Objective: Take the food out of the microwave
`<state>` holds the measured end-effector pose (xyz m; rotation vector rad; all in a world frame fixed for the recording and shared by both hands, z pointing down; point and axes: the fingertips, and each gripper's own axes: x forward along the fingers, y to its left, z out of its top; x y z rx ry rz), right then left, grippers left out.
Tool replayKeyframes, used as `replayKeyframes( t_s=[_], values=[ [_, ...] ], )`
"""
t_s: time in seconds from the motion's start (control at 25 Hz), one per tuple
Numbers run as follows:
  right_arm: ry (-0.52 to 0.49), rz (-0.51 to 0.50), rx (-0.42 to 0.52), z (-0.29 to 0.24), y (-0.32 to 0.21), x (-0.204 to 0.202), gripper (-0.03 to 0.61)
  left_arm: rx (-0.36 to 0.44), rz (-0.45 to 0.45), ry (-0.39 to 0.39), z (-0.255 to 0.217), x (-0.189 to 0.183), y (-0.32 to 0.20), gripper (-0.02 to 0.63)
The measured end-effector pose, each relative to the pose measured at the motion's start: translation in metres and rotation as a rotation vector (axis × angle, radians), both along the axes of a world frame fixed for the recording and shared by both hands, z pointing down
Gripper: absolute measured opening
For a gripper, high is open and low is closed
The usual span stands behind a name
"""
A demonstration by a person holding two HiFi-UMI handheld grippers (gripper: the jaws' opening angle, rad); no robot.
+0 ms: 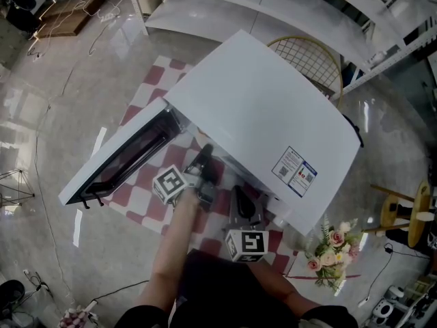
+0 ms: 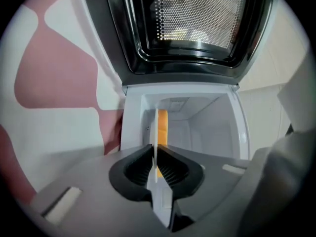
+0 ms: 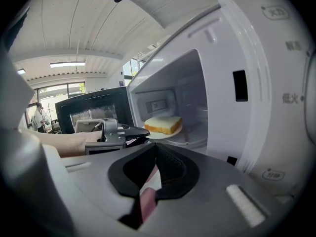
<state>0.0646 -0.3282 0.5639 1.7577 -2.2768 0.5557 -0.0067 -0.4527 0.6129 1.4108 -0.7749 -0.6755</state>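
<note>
A white microwave stands on the checked cloth with its door swung open to the left. Inside, a slice of bread lies on a white plate. My left gripper reaches level into the cavity mouth and is shut on the plate's near rim, which I see edge-on between its pads, the bread just beyond. My right gripper waits shut, with nothing in it, in front of the microwave and to the right of the left one, pointing slightly down.
The red-and-white checked cloth covers the table under the microwave. A bunch of flowers stands at the microwave's right front corner. A wire chair is behind it. The open door's window fills the left gripper view's top.
</note>
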Motion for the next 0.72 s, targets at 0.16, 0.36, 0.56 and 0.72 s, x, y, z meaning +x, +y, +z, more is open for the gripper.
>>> replayKeyframes(
  t_s=[0.16,0.36,0.56,0.72],
  values=[
    [-0.003,0.0,-0.006,0.0002,-0.0002,0.0006,0.002,-0.011,0.003,-0.019,0.002,-0.0006,0.0014,0.029],
    [0.001,-0.001,-0.001,-0.0001,-0.0022,0.0012,0.002,-0.02,0.002,-0.015,0.0032,-0.0008,0.0009,0.029],
    [0.003,0.005,-0.004,0.0002,-0.0045,0.0034,0.002,-0.038,-0.011,-0.013,0.0048,-0.0022,0.0018,0.023],
    [0.008,0.007,-0.005,0.0,-0.0046,0.0029,0.002,-0.035,0.001,-0.028,0.0045,-0.0008,0.004,0.023]
  ],
)
